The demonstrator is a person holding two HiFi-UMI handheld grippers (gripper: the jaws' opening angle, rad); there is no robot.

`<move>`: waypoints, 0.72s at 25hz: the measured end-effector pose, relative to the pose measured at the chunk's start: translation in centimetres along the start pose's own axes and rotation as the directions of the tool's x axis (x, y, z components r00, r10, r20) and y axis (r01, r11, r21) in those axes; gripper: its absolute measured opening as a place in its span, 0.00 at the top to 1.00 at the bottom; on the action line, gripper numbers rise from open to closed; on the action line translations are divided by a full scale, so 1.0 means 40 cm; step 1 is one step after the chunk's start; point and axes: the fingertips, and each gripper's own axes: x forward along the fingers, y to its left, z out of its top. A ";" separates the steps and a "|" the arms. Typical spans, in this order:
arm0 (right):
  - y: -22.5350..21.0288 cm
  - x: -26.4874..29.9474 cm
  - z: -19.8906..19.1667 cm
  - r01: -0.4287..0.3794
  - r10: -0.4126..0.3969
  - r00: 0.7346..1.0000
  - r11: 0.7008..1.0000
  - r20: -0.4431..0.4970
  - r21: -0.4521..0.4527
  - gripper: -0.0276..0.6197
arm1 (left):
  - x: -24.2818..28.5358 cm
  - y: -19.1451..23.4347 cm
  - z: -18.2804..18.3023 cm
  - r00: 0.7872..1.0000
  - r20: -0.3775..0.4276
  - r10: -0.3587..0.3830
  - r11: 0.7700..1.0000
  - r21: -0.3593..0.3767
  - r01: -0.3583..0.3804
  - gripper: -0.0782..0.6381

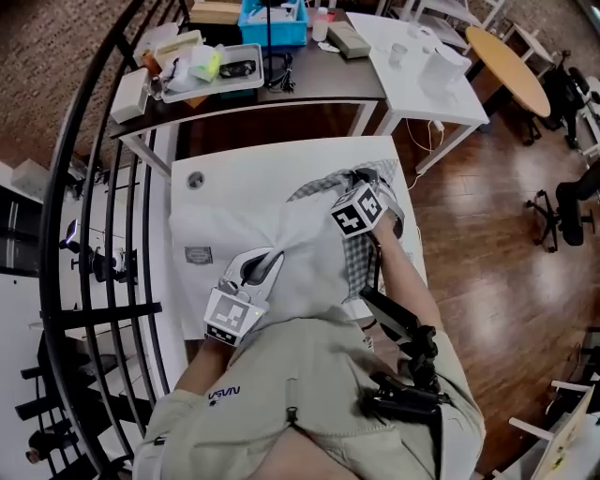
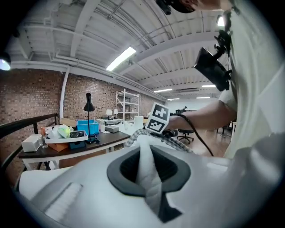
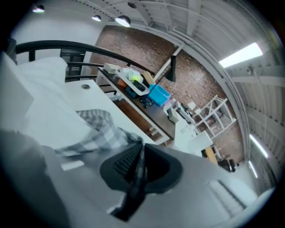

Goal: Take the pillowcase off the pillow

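**Both grippers clamped: pillow in the left, pillowcase in the right**

A white pillow (image 1: 220, 234) is seen lying on a white table (image 1: 244, 161), with a care label sewn to its upper face. Its near end is pinched by the left gripper (image 1: 265, 265). In the left gripper view the jaws are closed tight on a raised fold of the white fabric, which is squeezed into a narrow ridge between the pads.

The grey-and-white checked pillowcase (image 1: 315, 190) is bunched over the far right part of the pillow, so that most of the pillow is left bare. A second strip of the check runs down the pillow's right side toward the person's body.

The cloth is gripped at its far end by the right gripper (image 1: 367, 178). In the right gripper view those jaws are shut on a thin edge of the checked cloth, drawn flat between them, and the rest of the case is gathered just beyond.

Behind the white table stands a dark desk (image 1: 309, 89), on which a blue bin (image 1: 272, 23) and a white tray (image 1: 211, 75) are set. A black railing (image 1: 84, 187) curves along the left.
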 end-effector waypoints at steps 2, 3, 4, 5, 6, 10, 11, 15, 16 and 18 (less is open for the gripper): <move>-0.049 0.010 -0.051 0.054 -0.052 0.998 0.998 -0.039 0.044 0.94 | -0.018 0.025 0.010 1.000 0.012 0.003 0.999 -0.038 -0.003 0.85; -0.068 0.020 -0.079 0.073 -0.069 0.996 0.995 -0.060 0.069 0.94 | -0.022 0.038 0.006 1.000 0.013 0.003 0.999 -0.050 -0.003 0.85; -0.082 0.032 -0.109 0.088 -0.080 0.993 0.992 -0.084 0.096 0.94 | -0.021 0.051 -0.003 1.000 0.010 0.005 0.998 -0.058 -0.004 0.85; -0.091 0.047 -0.140 0.099 -0.085 0.990 0.987 -0.109 0.123 0.94 | -0.015 0.064 -0.017 1.000 0.004 0.006 0.998 -0.065 -0.006 0.85; -0.093 0.061 -0.171 0.108 -0.088 0.987 0.983 -0.135 0.146 0.94 | -0.005 0.076 -0.036 1.000 -0.006 0.006 0.998 -0.070 -0.007 0.85; -0.063 0.096 -0.223 0.099 -0.070 0.987 0.973 -0.144 0.209 0.93 | 0.068 0.132 -0.134 0.997 -0.070 0.016 0.991 -0.134 -0.025 0.85; -0.060 0.090 -0.212 0.087 -0.062 0.992 0.969 -0.112 0.233 0.92 | 0.087 0.142 -0.148 0.996 -0.088 0.015 0.990 -0.138 -0.027 0.84; -0.070 -0.013 -0.167 0.016 -0.029 0.999 0.913 0.026 0.407 0.67 | 0.116 0.157 -0.120 0.995 -0.102 0.011 0.997 -0.072 -0.018 0.65; -0.064 -0.055 -0.166 -0.003 -0.025 0.998 0.895 0.057 0.445 0.66 | 0.106 0.156 -0.101 0.995 -0.093 0.019 0.998 -0.052 -0.024 0.60; -0.040 -0.143 -0.184 -0.023 -0.032 0.994 0.865 0.102 0.501 0.66 | 0.075 0.130 -0.053 0.998 -0.066 0.023 1.000 -0.006 -0.023 0.58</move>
